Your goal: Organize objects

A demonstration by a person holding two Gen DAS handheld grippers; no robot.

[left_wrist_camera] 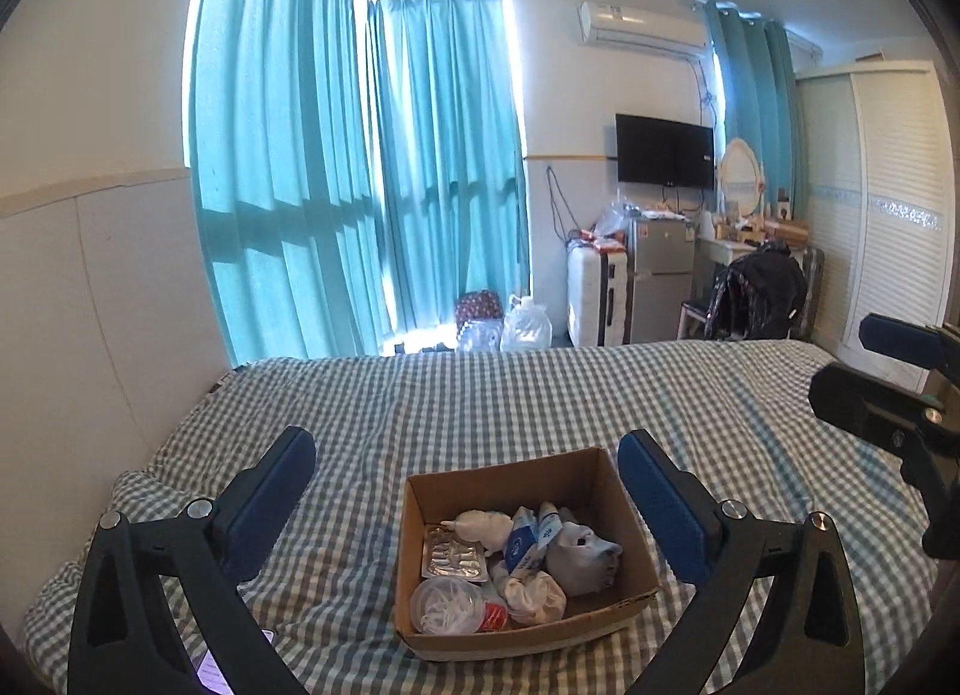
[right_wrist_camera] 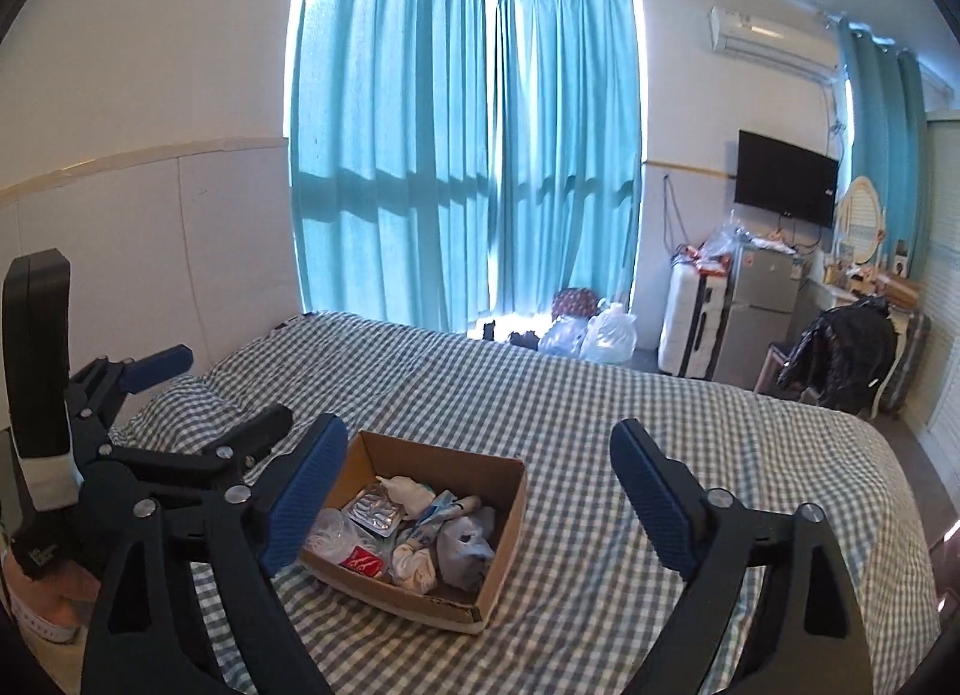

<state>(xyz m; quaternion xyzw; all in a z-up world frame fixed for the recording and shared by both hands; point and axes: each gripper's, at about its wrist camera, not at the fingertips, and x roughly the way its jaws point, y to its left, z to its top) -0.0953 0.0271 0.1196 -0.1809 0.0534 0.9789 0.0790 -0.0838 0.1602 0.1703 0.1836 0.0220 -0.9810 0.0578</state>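
An open cardboard box (left_wrist_camera: 624,506) sits on the checked bed (left_wrist_camera: 480,395); it also shows in the right wrist view (right_wrist_camera: 504,521). Inside lie a silver pill blister (left_wrist_camera: 453,554), a clear round container (left_wrist_camera: 447,605), a blue-and-white tube (left_wrist_camera: 528,536), a grey cloth (left_wrist_camera: 585,557), a white bundle (left_wrist_camera: 534,593) and a small red packet (left_wrist_camera: 495,617). My left gripper (left_wrist_camera: 465,470) is open and empty, hovering above the box's near side. My right gripper (right_wrist_camera: 480,458) is open and empty, above the box. The left gripper shows in the right view's left side (right_wrist_camera: 222,395).
A checked pillow (right_wrist_camera: 180,401) lies at the bed's left. Teal curtains (left_wrist_camera: 360,167) cover the window. Beyond the bed stand plastic bags (left_wrist_camera: 522,323), a white suitcase (left_wrist_camera: 591,299), a small fridge (left_wrist_camera: 657,281), a chair with dark clothes (left_wrist_camera: 756,293) and a wardrobe (left_wrist_camera: 888,239).
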